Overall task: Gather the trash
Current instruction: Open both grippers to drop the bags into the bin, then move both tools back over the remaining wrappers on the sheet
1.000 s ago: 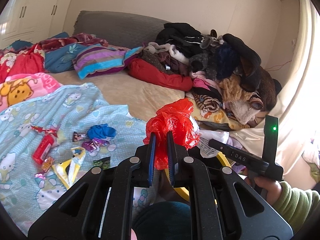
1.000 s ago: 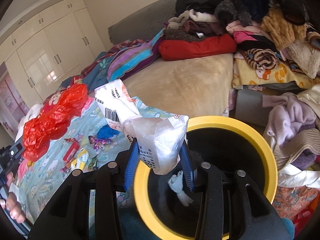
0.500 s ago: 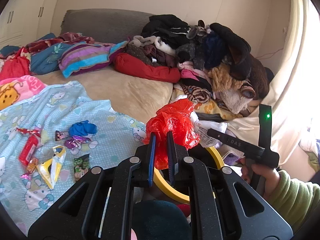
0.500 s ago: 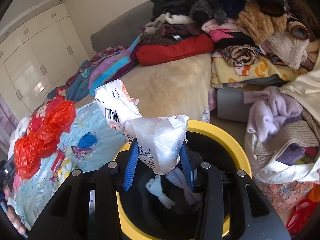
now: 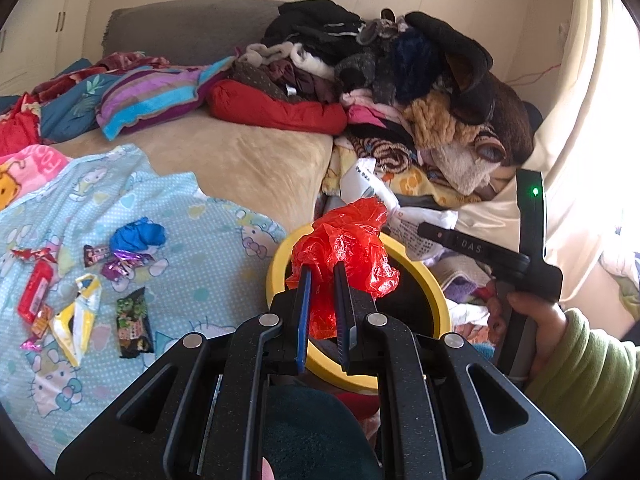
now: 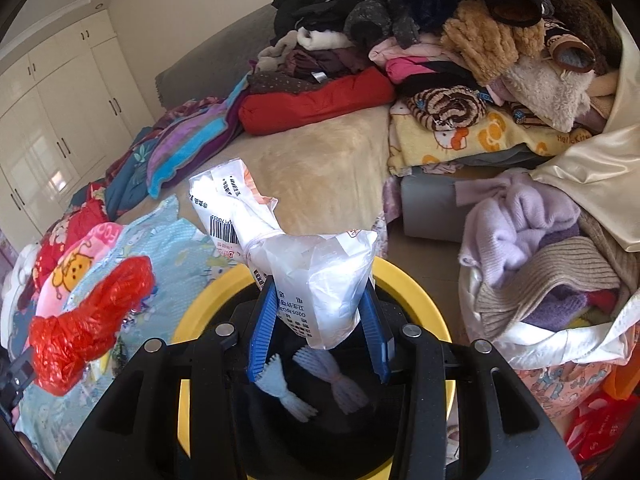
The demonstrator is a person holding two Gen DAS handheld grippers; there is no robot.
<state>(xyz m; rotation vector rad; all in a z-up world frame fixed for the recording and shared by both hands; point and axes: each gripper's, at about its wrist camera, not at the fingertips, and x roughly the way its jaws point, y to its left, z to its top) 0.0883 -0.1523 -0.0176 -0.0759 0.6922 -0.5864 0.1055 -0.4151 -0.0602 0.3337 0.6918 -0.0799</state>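
My left gripper [image 5: 323, 280] is shut on a crumpled red plastic bag [image 5: 344, 248] and holds it over the near rim of the yellow-rimmed bin [image 5: 276, 268]. My right gripper [image 6: 318, 308] is shut on a white plastic package [image 6: 316, 280] with a barcode, held above the bin's dark opening [image 6: 328, 412]; the bin's rim [image 6: 404, 276] shows behind it. The red bag [image 6: 88, 320] also shows at the left of the right wrist view. Several candy wrappers [image 5: 72, 292] and a blue scrap [image 5: 138, 234] lie on the light blue blanket [image 5: 192, 264].
A tall heap of clothes [image 5: 400, 80] covers the back right of the bed. A bag of knitwear [image 6: 552, 280] stands right of the bin. The right gripper's handle [image 5: 520, 256] and a green sleeve [image 5: 588, 368] show in the left wrist view. Two pale brush-like items [image 6: 312, 384] lie in the bin.
Both grippers have moved toward the bin with their loads. The red bag now hangs over the bin's rim, and the white package sits further over the opening.
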